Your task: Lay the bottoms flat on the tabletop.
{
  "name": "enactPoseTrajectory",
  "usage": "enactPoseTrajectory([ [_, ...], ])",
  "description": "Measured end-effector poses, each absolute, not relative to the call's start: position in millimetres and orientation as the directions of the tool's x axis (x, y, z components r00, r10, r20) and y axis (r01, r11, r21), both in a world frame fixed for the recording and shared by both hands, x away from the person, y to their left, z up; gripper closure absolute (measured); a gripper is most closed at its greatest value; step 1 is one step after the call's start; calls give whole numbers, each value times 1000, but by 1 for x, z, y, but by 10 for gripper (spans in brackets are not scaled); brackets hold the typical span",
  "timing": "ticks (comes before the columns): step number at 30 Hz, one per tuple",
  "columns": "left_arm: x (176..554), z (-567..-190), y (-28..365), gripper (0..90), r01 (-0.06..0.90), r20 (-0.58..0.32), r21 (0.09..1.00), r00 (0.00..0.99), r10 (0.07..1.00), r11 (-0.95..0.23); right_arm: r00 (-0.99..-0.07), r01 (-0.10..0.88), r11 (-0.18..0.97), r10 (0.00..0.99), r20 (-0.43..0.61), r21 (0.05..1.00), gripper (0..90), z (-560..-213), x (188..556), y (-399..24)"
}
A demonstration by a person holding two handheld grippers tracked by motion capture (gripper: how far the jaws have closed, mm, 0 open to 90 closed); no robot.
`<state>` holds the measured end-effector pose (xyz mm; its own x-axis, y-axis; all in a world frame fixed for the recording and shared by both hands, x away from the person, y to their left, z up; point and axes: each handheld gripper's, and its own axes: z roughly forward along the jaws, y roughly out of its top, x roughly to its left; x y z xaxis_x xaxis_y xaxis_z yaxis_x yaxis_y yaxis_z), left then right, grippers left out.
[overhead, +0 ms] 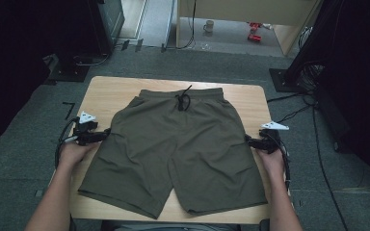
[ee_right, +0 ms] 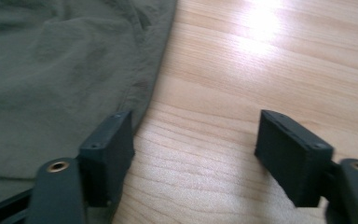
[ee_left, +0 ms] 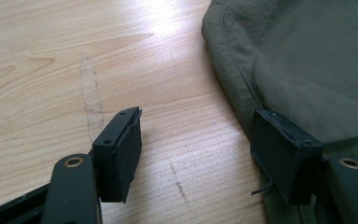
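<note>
Olive-green shorts (overhead: 178, 149) lie flat mid-frame on the desk (overhead: 106, 91), drawstring knotted at the top. Left hand-held gripper (overhead: 107, 135) and right hand-held gripper (overhead: 248, 140) sit at its side edges, jaws apart, clamping nothing.

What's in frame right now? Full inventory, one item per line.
shorts: one, olive green, spread flat on the table, waistband at the far side
drawstring: one, dark, knotted at the middle of the waistband
table: one, light wood, centre of the high view
mug: one, pale, on the floor beyond the table
red items: small, on the floor by the mug; what they are I cannot tell
left gripper: one, black, jaws open at the shorts' left edge
right gripper: one, black, jaws open at the shorts' right edge
forearms: two, entering from the bottom
</note>
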<state>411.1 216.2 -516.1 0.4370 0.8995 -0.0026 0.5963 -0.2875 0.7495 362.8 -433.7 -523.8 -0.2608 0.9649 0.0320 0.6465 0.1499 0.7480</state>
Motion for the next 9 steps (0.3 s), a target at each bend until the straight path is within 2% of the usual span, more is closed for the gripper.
enactPoseTrajectory([
  [3, 411, -516, 215, 312, 603, -2, 747, 423, 906, -280, -228, 660, 131, 973, 31, 739, 173, -524, 363, -432],
  [9, 410, -516, 212, 256, 622, -1, 741, 378, 926, -253, -206, 667, 117, 978, 31, 736, 163, -524, 361, -430],
])
